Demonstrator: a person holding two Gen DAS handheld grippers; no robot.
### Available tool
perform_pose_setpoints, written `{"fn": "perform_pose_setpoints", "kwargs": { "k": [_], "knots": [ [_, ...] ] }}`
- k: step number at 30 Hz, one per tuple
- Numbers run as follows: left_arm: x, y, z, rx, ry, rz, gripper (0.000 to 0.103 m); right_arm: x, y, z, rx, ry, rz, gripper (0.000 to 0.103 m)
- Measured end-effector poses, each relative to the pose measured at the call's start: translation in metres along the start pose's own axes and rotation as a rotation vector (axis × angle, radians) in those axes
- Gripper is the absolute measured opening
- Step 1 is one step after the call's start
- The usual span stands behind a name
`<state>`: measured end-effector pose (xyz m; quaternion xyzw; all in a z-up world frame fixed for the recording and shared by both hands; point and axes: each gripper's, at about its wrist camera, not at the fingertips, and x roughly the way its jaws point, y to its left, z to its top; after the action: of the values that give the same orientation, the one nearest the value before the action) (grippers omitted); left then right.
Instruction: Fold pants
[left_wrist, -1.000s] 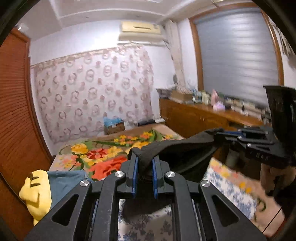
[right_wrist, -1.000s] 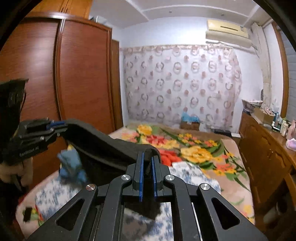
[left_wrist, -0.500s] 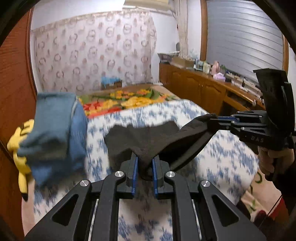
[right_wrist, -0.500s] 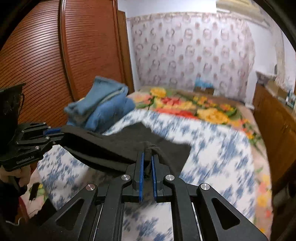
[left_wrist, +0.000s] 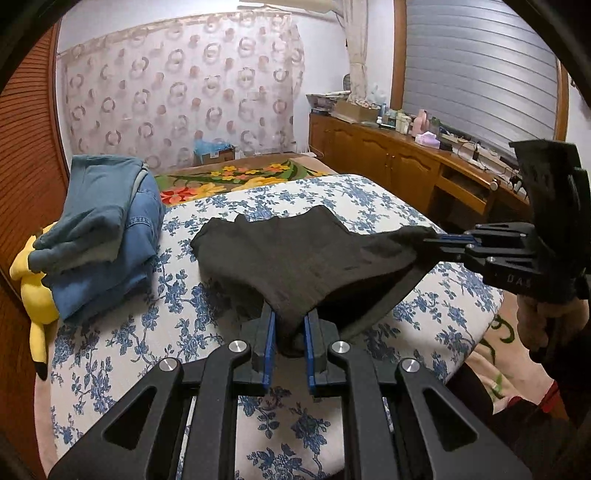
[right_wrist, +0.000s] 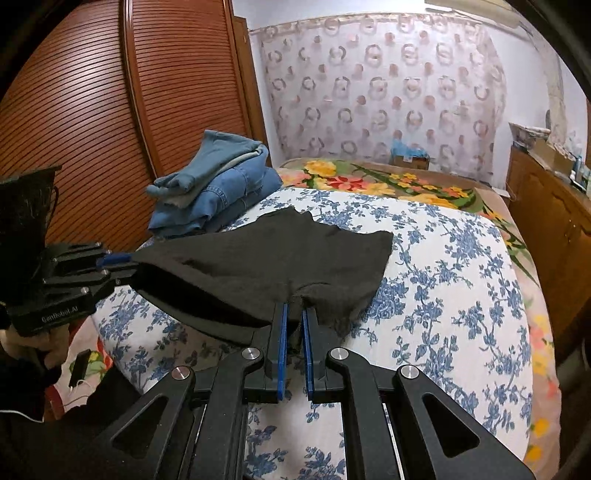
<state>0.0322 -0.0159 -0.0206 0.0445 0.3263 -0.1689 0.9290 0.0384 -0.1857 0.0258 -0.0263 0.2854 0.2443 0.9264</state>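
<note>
The black pants (left_wrist: 295, 258) are stretched over the bed's blue-flowered sheet (left_wrist: 147, 332). Their far end lies on the sheet; the near edge is held up between my two grippers. My left gripper (left_wrist: 289, 332) is shut on one near corner. My right gripper (left_wrist: 439, 240) comes in from the right of the left wrist view and is shut on the other corner. In the right wrist view the pants (right_wrist: 280, 258) run from my right gripper (right_wrist: 293, 328) to the left gripper (right_wrist: 118, 258) at the left.
A stack of folded blue jeans and clothes (left_wrist: 103, 229) lies on the bed's far left beside a yellow plush toy (left_wrist: 33, 295). A brown slatted wardrobe (right_wrist: 110, 110) stands left. A wooden cabinet (left_wrist: 406, 173) runs along the right. A floral blanket (right_wrist: 388, 181) covers the far bed.
Both grippers came down from high above the bed and tilted toward it. The pants went from hanging in the air to lying with their far end spread on the sheet.
</note>
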Motion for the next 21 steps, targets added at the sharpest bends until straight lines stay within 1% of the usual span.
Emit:
{"fn": "perform_pose_setpoints", "kwargs": {
  "k": [5, 13, 21],
  "knots": [
    [-0.004, -0.001, -0.002, -0.002, -0.006, -0.007, 0.014, 0.001, 0.002, -0.011, -0.004, -0.006, -0.006, 0.007],
    [-0.006, -0.003, -0.011, 0.004, 0.01, -0.018, 0.014, 0.001, 0.0, -0.027, 0.007, 0.003, -0.001, 0.008],
    [0.009, -0.006, -0.033, -0.008, 0.077, -0.042, 0.014, 0.007, -0.003, -0.045, 0.045, 0.048, 0.009, 0.008]
  ]
}}
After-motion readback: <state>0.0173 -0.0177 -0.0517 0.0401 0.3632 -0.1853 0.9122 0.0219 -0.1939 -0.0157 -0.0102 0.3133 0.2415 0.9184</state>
